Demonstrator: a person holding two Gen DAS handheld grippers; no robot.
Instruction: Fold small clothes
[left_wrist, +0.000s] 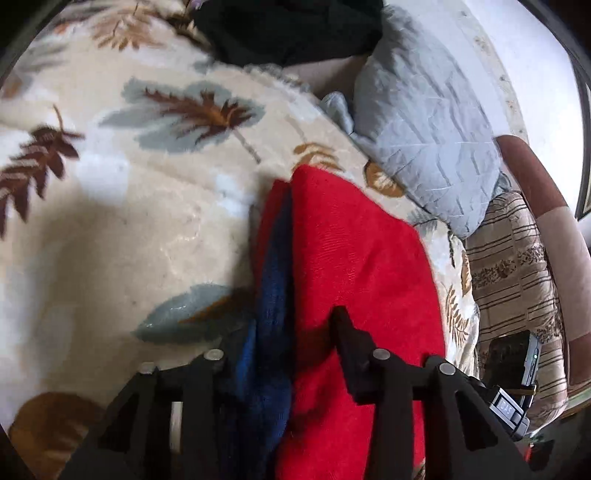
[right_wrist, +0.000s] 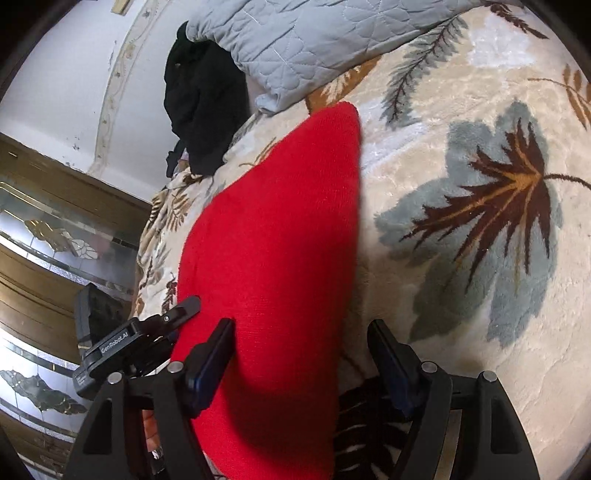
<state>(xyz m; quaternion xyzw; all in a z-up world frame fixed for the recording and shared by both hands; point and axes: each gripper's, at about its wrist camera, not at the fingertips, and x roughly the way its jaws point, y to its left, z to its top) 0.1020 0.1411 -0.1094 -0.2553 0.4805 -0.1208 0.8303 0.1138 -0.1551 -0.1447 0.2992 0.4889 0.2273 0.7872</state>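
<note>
A red knitted garment (left_wrist: 354, 251) with a dark blue band (left_wrist: 273, 295) along its left side lies folded on a cream blanket with a leaf pattern (left_wrist: 129, 206). My left gripper (left_wrist: 291, 332) is over its near end. Its right finger (left_wrist: 343, 332) rests on the red cloth, while blue fabric hides its left finger, so its grip is unclear. In the right wrist view the same red garment (right_wrist: 273, 251) runs away from me. My right gripper (right_wrist: 301, 343) stands open, its left finger (right_wrist: 214, 354) over the cloth and its right finger (right_wrist: 388, 354) over the blanket (right_wrist: 461, 314). One left gripper finger (right_wrist: 188, 306) touches the garment's left edge.
A grey quilted cover (left_wrist: 424, 122) (right_wrist: 314, 44) lies bunched beyond the garment. A black garment (left_wrist: 288, 26) (right_wrist: 207, 103) sits further back. A striped cushion (left_wrist: 517, 266) lies off the bed's edge on the right. Wooden doors with patterned glass (right_wrist: 55, 240) stand beside the bed.
</note>
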